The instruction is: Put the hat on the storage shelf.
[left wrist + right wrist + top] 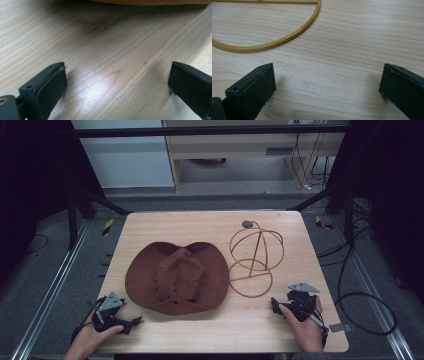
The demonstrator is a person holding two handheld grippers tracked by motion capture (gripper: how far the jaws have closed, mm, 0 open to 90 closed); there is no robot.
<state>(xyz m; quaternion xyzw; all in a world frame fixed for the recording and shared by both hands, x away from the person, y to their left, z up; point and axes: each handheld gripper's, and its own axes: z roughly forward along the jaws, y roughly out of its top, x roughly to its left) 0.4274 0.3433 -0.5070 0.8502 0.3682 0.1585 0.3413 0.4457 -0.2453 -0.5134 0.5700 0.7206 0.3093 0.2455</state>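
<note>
A brown brimmed hat point(176, 276) lies crown up on the middle of the wooden table point(200, 225). To its right stands a gold wire hat stand point(255, 255) with a round base ring point(274, 41) flat on the wood. My left gripper point(134, 322) rests at the near left corner, jaws wide apart over bare wood point(117, 82), with the hat's edge point(150, 2) just ahead. At the near right my right gripper point(276, 306) stands open, nothing between its jaws, a little short of the base ring.
A black cable point(365, 305) loops on the floor right of the table. Dark metal frame legs point(75, 215) stand at both back corners. A small grey piece point(342, 327) lies at the table's near right edge.
</note>
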